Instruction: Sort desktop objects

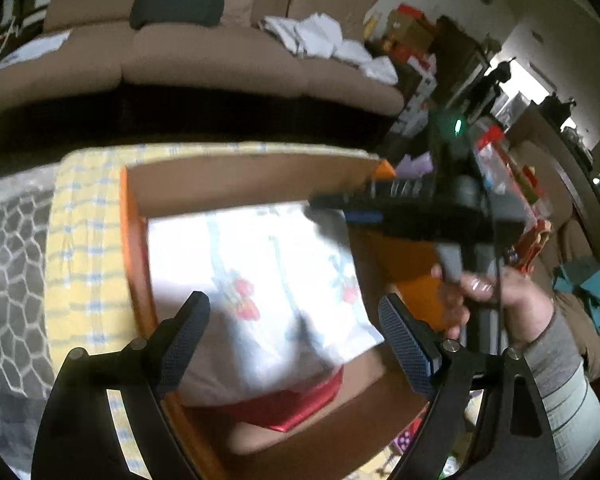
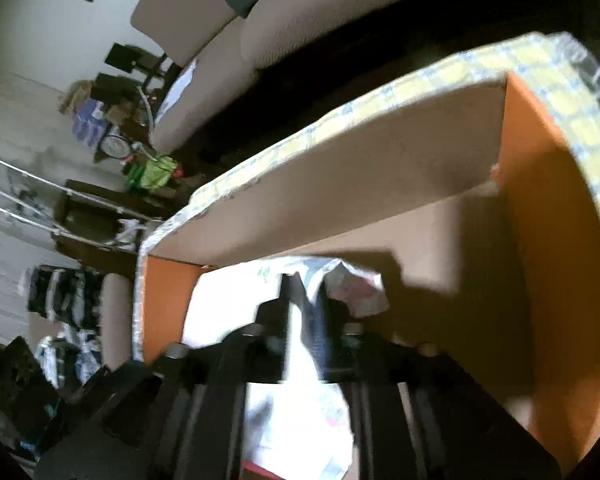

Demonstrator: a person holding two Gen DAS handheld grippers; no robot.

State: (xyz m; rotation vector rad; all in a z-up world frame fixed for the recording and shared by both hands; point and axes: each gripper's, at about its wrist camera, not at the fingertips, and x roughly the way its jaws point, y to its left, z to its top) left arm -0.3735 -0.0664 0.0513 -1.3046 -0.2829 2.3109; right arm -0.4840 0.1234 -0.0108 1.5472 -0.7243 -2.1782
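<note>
Your right claw (image 2: 306,312) is clenched on the far corner of the soft, light printed bag (image 1: 260,280) lying in the orange box (image 1: 134,248), directly below your released left claw (image 1: 294,336); pinch a bunched fold, since it slips.

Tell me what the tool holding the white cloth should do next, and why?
Probably open. The right tool is pinched on the white flowered cloth, which already lies inside the orange-walled cardboard box over something red. The left tool hangs open above, holding nothing, so letting go looks like the next small step.
</note>
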